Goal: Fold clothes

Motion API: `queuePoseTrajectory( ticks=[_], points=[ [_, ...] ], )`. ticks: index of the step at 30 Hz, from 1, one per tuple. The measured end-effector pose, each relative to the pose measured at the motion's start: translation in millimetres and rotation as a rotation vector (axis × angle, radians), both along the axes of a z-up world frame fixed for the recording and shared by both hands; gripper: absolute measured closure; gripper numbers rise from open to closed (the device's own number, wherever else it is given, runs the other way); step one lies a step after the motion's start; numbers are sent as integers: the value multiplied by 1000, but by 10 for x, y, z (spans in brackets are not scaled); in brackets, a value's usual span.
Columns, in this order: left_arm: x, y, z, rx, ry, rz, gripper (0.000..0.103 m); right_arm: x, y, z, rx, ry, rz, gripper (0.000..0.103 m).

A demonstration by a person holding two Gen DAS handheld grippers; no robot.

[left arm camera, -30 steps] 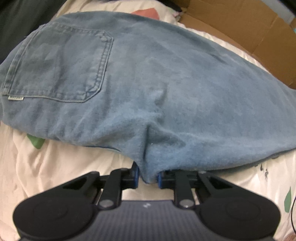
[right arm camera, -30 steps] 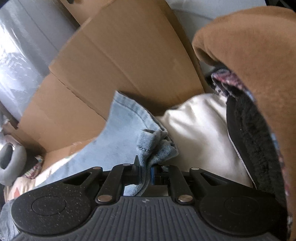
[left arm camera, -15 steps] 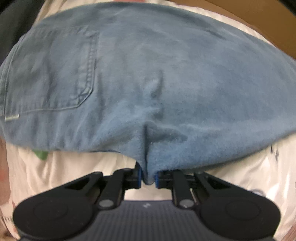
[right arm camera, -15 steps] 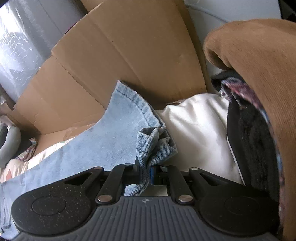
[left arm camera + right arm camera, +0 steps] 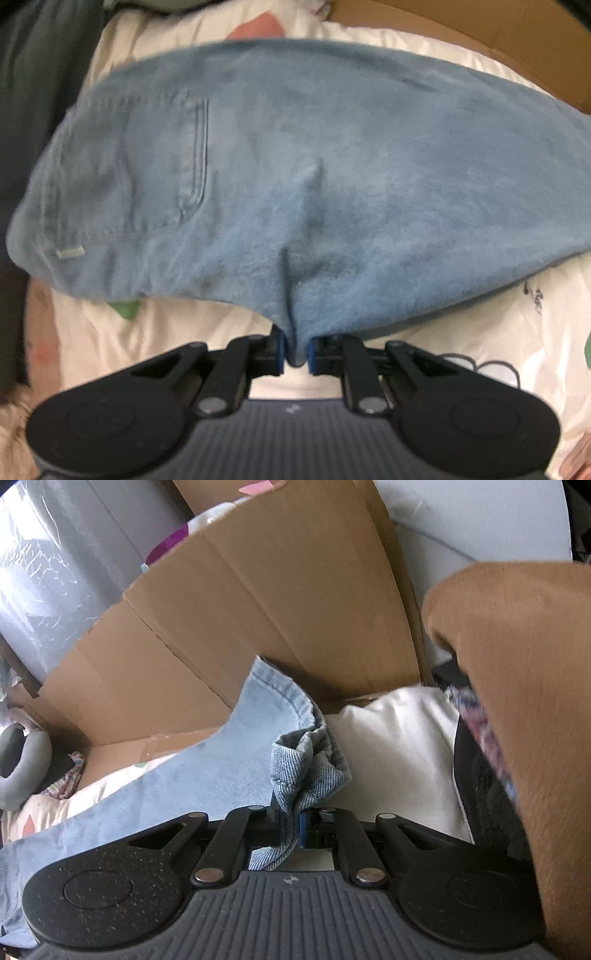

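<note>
Left wrist view: left gripper [image 5: 295, 350] fingers pinch the jeans [image 5: 295, 177] at their near edge on the bed [image 5: 480, 350]; right gripper [image 5: 291, 825] clamps the hem. Likely lifting to fold; next, carry both edges across evenly.

A brown cardboard box [image 5: 258, 609] is standing open at the bed's far edge. A grey neck pillow [image 5: 22, 764] is lying left of it, a brown blanket [image 5: 535, 701] hanging right.
</note>
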State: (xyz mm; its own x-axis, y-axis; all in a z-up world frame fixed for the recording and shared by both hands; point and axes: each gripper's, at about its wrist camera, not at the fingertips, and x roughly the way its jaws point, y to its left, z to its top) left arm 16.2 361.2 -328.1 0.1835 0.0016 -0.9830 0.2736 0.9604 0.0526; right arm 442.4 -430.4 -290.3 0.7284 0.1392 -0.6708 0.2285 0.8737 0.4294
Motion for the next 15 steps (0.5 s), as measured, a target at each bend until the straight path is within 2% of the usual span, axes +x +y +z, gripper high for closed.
queuePoseTrajectory(
  ticks=[4, 10, 15],
  points=[
    [-123, 15, 166, 40, 25, -20, 92, -59, 8, 191, 3, -1, -7, 98],
    [-201, -105, 174, 102, 70, -60, 92, -308, -6, 428, -11, 6, 17, 98],
    [-245, -118, 243, 118, 67, -69, 93, -632, -68, 495, 2, 25, 19, 98]
  ],
)
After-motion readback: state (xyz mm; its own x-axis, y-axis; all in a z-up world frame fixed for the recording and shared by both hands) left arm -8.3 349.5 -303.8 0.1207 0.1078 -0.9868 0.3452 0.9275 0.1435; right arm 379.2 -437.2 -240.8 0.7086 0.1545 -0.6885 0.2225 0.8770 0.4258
